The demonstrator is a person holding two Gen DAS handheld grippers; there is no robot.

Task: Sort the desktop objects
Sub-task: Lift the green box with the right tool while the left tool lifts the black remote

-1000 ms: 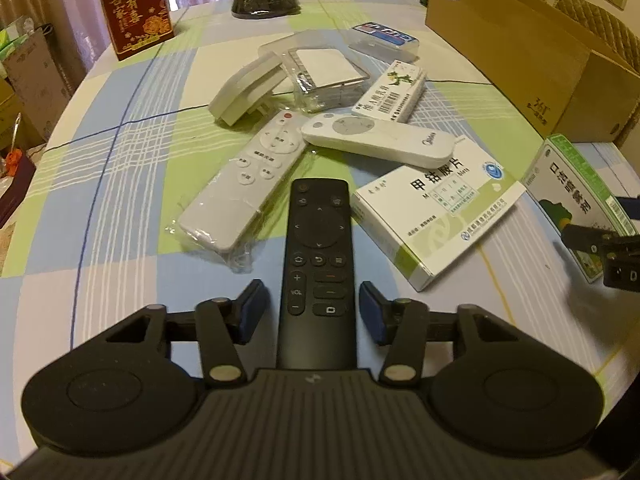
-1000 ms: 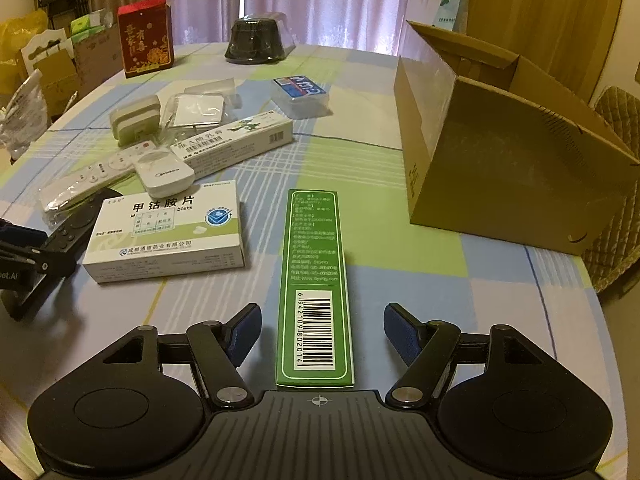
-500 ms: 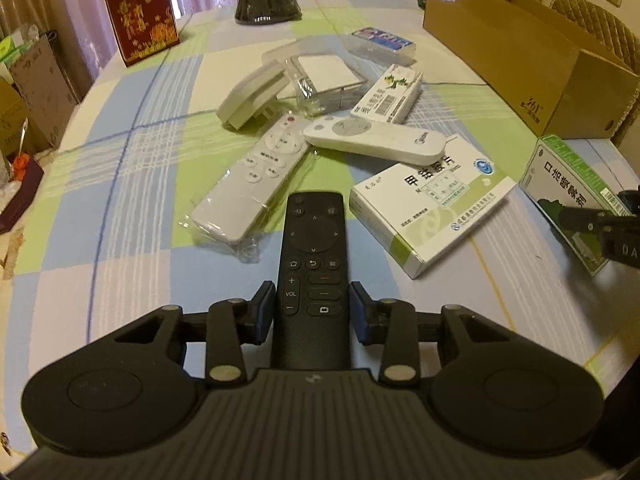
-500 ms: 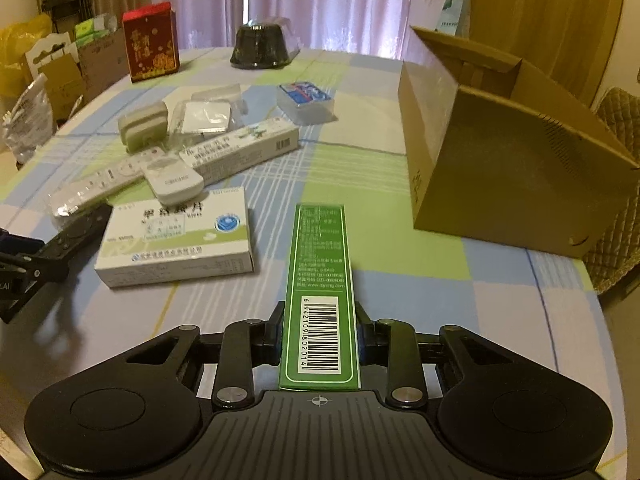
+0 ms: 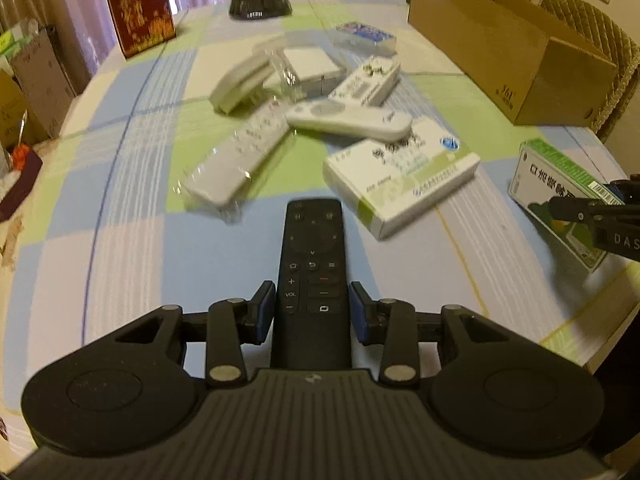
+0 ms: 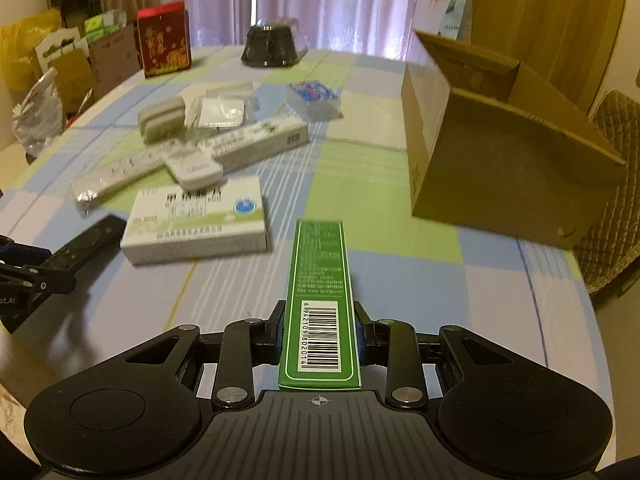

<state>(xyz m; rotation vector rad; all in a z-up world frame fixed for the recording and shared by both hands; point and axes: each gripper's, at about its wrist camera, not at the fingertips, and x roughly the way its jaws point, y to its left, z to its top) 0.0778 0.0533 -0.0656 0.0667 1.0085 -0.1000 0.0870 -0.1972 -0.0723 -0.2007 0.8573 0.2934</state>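
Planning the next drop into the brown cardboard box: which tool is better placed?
Right. The right tool grips the green carton with the brown cardboard box just ahead-right; the left tool holds the black remote farther away.

Desktop clutter as I see it from both wrist views

In my left view a black remote [image 5: 313, 268] runs lengthwise up the lower centre, buttons up; above it lie a white-and-green medicine box [image 5: 402, 184], two white remotes [image 5: 349, 120] [image 5: 240, 160], one in clear wrap, and a slim white carton [image 5: 366, 82]. In my right view a long green box [image 6: 320, 304], barcode up, fills the lower centre.
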